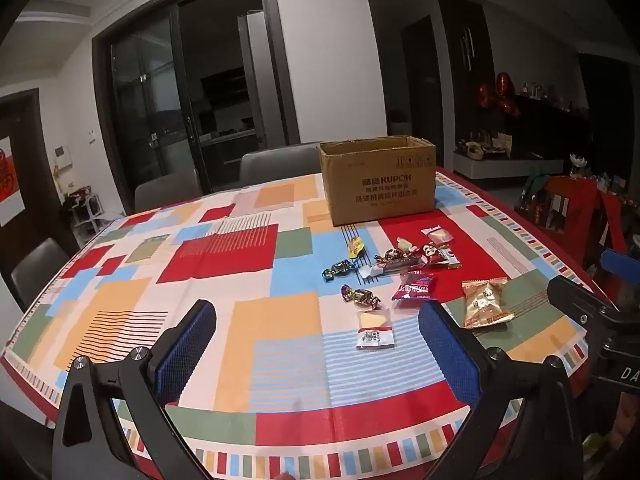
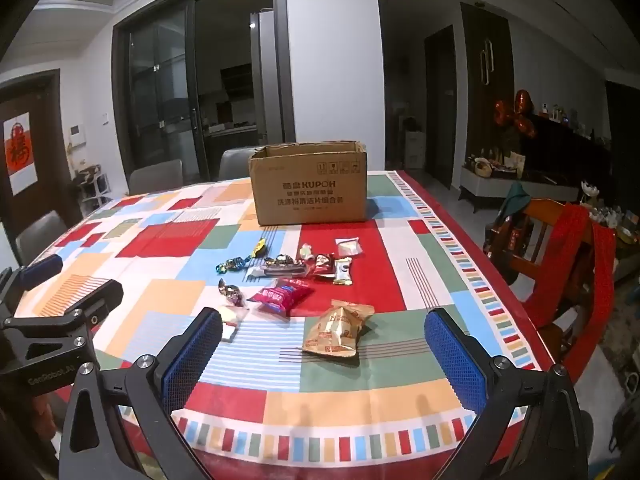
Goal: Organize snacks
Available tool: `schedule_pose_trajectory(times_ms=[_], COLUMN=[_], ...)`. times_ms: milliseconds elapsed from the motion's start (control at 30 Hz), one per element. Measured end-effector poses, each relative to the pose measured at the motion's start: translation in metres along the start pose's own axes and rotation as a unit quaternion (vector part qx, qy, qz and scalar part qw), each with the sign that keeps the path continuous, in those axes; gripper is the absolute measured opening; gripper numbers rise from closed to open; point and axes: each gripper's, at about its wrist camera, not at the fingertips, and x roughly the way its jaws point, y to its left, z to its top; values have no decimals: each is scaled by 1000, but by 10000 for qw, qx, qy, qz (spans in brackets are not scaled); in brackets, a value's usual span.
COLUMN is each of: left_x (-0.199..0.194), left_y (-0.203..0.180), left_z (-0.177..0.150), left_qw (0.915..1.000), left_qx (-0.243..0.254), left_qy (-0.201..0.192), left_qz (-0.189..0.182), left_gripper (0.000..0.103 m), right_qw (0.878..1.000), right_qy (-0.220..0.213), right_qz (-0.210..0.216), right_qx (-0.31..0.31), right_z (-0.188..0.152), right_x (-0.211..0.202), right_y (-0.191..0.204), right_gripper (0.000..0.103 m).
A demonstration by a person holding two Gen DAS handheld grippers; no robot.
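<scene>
An open cardboard box [image 1: 378,180] [image 2: 308,186] stands at the far side of the table. Several wrapped snacks lie in front of it: a gold packet [image 1: 486,302] [image 2: 340,328], a red-pink packet [image 1: 414,286] [image 2: 280,296], a white-and-yellow packet [image 1: 375,328], foil candies [image 1: 360,296] [image 2: 232,294]. My left gripper [image 1: 316,344] is open above the near table edge, the white-and-yellow packet between its fingers further out. My right gripper [image 2: 324,352] is open, with the gold packet just beyond it. Both are empty.
The table has a bright patchwork cloth [image 1: 200,260] [image 2: 400,280]. Grey chairs [image 1: 276,164] stand behind it and a wooden chair with red cloth [image 2: 560,260] at the right. The other gripper shows at each view's side [image 1: 600,312] [image 2: 52,320].
</scene>
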Motion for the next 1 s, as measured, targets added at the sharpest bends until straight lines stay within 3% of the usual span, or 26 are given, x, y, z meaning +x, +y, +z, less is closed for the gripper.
schedule_pose_trajectory(times_ms=[433,533,1000], left_x=[-12,-13,-16], left_y=[8,12,12], left_z=[6,2,3], left_qw=[9998,9995,9993], left_qx=[-132,-263,-264], left_qy=[-136,-81,-251], left_qz=[27,-135,2], left_gripper=[103,103,103], right_qw=[10000,10000,9998], right_qy=[-17,-46,-103], right_qz=[34,14,6], right_qx=[-37,-70,-182], right_z=[3,2,2], right_x=[-1,-3,-5], right_y=[3,4,10], right_gripper=[102,102,102])
